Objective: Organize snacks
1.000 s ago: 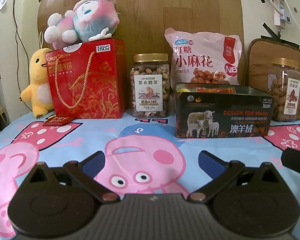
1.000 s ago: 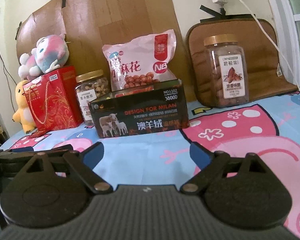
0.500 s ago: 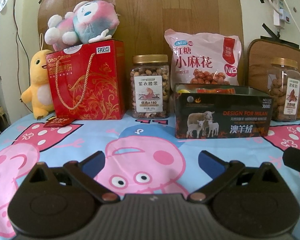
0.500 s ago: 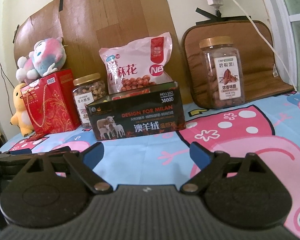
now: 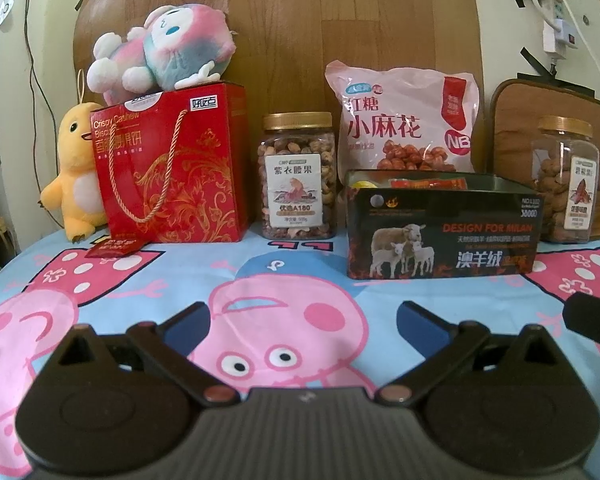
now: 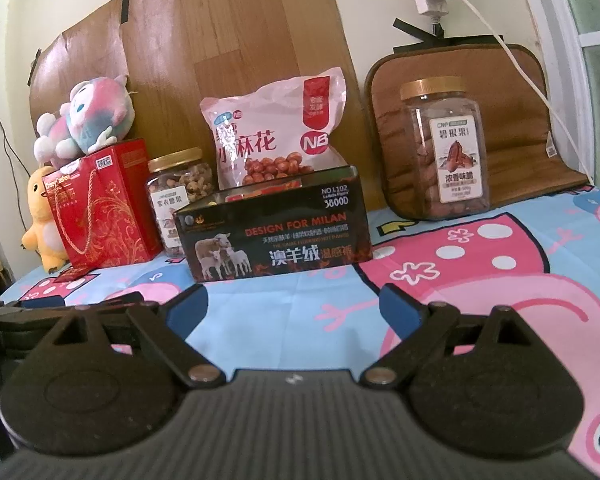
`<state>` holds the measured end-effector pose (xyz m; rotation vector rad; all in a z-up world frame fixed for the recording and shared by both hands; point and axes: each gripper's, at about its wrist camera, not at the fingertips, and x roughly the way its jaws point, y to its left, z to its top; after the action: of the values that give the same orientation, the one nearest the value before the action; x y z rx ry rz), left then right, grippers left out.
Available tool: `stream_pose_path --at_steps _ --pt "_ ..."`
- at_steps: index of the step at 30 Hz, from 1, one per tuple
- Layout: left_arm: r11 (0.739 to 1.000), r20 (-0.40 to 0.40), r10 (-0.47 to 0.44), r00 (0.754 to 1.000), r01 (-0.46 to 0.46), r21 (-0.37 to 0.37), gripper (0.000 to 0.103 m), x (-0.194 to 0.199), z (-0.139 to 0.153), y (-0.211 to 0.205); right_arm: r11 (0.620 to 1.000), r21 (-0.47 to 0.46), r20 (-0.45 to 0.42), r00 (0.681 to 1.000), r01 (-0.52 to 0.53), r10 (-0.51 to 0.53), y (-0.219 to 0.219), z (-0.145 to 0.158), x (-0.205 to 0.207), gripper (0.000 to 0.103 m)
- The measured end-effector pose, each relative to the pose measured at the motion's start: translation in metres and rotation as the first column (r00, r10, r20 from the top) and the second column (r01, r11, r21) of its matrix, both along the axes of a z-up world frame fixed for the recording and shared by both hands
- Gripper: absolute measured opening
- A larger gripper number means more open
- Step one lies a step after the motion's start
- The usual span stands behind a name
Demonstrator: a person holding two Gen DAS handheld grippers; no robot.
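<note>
From the left wrist, a cartoon-print cloth is seen spread over the tabletop; a wood panel is taped to the wall; the left tool is held apart above bare cloth; the box is set ahead, right.

From the right wrist, the right tool is spread, empty; the jar stands at the far edge; open cloth is left rightward.
</note>
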<state>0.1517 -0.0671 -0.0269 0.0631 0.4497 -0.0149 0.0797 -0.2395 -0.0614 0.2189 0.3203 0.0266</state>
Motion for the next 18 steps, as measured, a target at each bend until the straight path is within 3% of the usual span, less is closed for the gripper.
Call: stream_pose_path --at_steps 18 --pt "1.0 0.002 -0.008 1.0 0.008 -0.003 0.103 -0.0005 0.0 -0.0008 1.0 -0.017 0.014 1.0 -0.008 0.008 0.0024 -0.0002 -0.0019 0.094"
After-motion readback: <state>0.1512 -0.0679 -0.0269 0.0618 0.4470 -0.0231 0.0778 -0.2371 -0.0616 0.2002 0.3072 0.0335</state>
